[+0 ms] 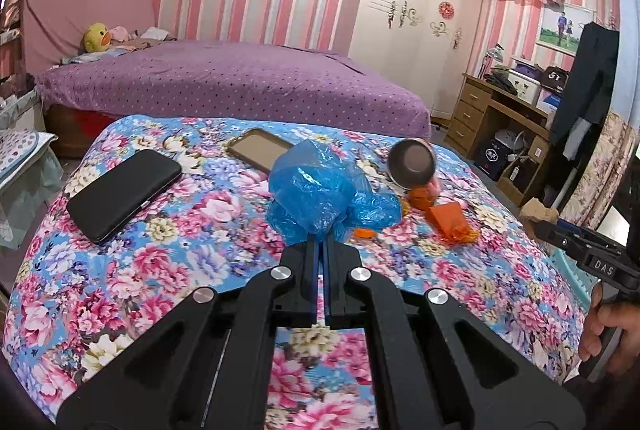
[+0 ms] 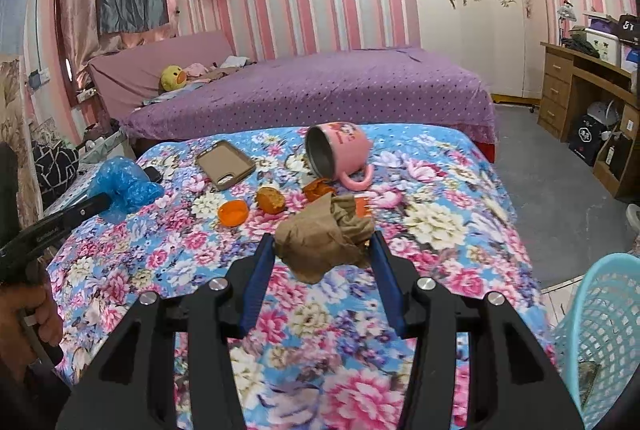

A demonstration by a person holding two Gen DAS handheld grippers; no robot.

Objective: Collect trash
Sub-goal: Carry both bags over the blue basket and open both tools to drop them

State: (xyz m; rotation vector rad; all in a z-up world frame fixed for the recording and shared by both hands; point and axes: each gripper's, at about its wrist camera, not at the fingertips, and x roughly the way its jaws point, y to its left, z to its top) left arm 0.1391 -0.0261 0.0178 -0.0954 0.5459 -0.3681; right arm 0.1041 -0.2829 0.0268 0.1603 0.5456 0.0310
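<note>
My left gripper point(image 1: 321, 244) is shut on a crumpled blue plastic bag point(image 1: 324, 198) and holds it over the floral-covered table point(image 1: 160, 270); the bag also shows in the right wrist view point(image 2: 120, 188). My right gripper point(image 2: 322, 250) is closed on a crumpled brown paper wad point(image 2: 324, 242), its fingers against both sides; the wad also shows in the left wrist view point(image 1: 536, 216). Orange peel pieces point(image 2: 232, 212) and a brown lump point(image 2: 270, 200) lie on the cloth. A light blue mesh bin point(image 2: 604, 326) stands at the table's right.
A pink mug point(image 2: 340, 150) lies on its side on the table. A brown phone case point(image 2: 226, 164) and a black phone point(image 1: 124, 194) lie there too. A purple bed point(image 1: 224, 82) is behind, a wooden desk point(image 2: 580, 90) to the right.
</note>
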